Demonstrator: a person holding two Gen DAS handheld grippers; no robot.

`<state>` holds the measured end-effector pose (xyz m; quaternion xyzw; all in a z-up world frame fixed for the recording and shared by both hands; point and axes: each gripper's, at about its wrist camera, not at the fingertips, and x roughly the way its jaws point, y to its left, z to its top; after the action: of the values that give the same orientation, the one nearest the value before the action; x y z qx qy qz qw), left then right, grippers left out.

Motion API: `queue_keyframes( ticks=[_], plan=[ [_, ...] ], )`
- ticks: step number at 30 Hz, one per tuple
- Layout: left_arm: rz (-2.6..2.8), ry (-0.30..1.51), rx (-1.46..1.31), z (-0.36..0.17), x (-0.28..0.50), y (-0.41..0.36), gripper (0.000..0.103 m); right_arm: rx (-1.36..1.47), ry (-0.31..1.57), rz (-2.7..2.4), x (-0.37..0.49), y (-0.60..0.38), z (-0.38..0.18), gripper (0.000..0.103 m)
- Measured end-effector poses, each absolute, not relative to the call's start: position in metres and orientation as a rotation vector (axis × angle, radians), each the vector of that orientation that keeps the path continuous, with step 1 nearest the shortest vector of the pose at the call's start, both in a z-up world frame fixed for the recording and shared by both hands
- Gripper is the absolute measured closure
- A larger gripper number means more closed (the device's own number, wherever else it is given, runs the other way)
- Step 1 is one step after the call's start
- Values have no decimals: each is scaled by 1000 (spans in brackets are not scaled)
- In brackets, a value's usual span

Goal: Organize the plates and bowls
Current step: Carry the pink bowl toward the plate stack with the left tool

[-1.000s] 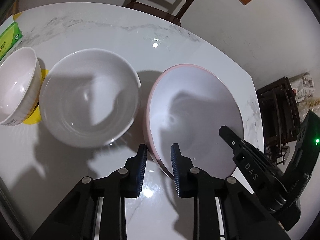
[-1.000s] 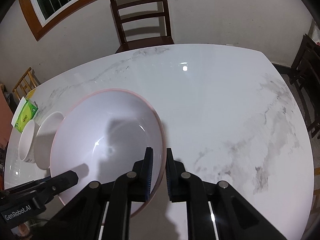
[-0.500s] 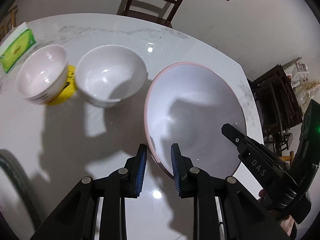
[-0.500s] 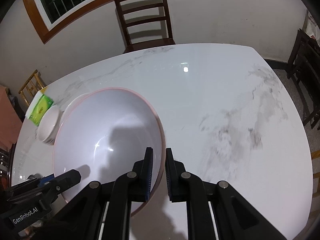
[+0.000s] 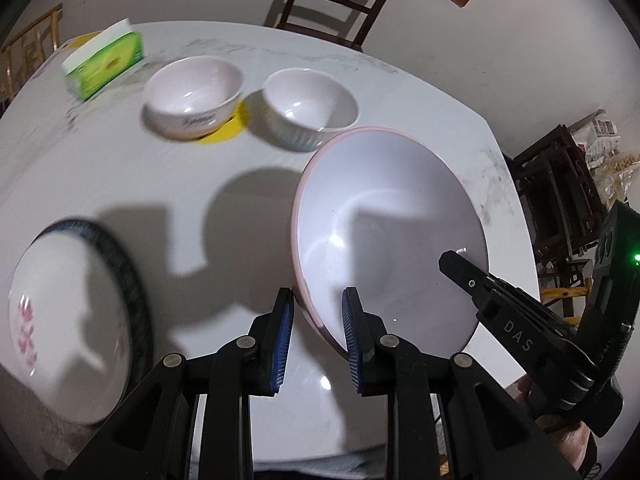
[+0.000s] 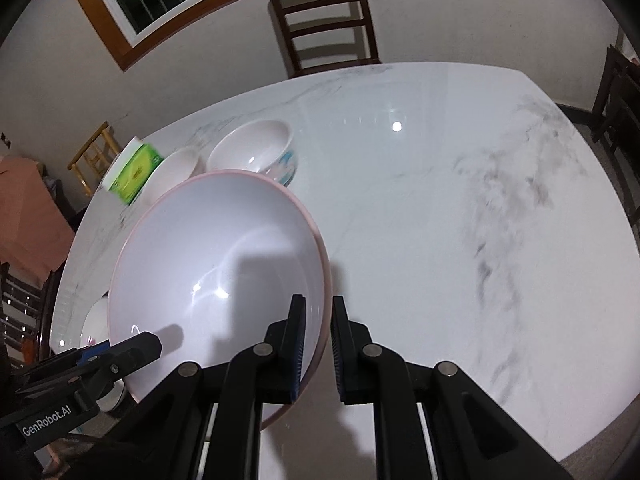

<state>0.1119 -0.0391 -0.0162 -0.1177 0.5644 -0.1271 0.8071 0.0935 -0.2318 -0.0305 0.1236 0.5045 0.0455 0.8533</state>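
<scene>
A large pink-rimmed bowl [image 5: 384, 232] is held in the air above the marble table [image 5: 120, 176], tilted. My left gripper [image 5: 316, 320] is shut on its near rim. My right gripper [image 6: 318, 332] is shut on the opposite rim of the same bowl [image 6: 216, 264]. Two small white bowls [image 5: 196, 94] [image 5: 310, 106] stand at the far side of the table, the left one on a yellow coaster [image 5: 224, 132]. A white plate with a dark rim and pink flowers [image 5: 68, 316] lies at the near left.
A green tissue box [image 5: 106, 60] sits at the far left of the table. A wooden chair [image 6: 324, 20] stands behind the table. Dark wooden furniture [image 5: 560, 192] stands to the right. The table's right half [image 6: 460, 220] is bare marble.
Both grippers have lifted the large bowl up and toward the near edge of the table. The two small bowls now look farther away, and the flowered plate has come into view at the left.
</scene>
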Motion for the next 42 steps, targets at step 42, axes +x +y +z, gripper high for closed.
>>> queue_keyframes(
  ticks=[42],
  plan=[
    [-230, 1274, -250, -64, 54, -3, 81, 265, 1173, 106, 36, -193, -70, 84]
  ],
)
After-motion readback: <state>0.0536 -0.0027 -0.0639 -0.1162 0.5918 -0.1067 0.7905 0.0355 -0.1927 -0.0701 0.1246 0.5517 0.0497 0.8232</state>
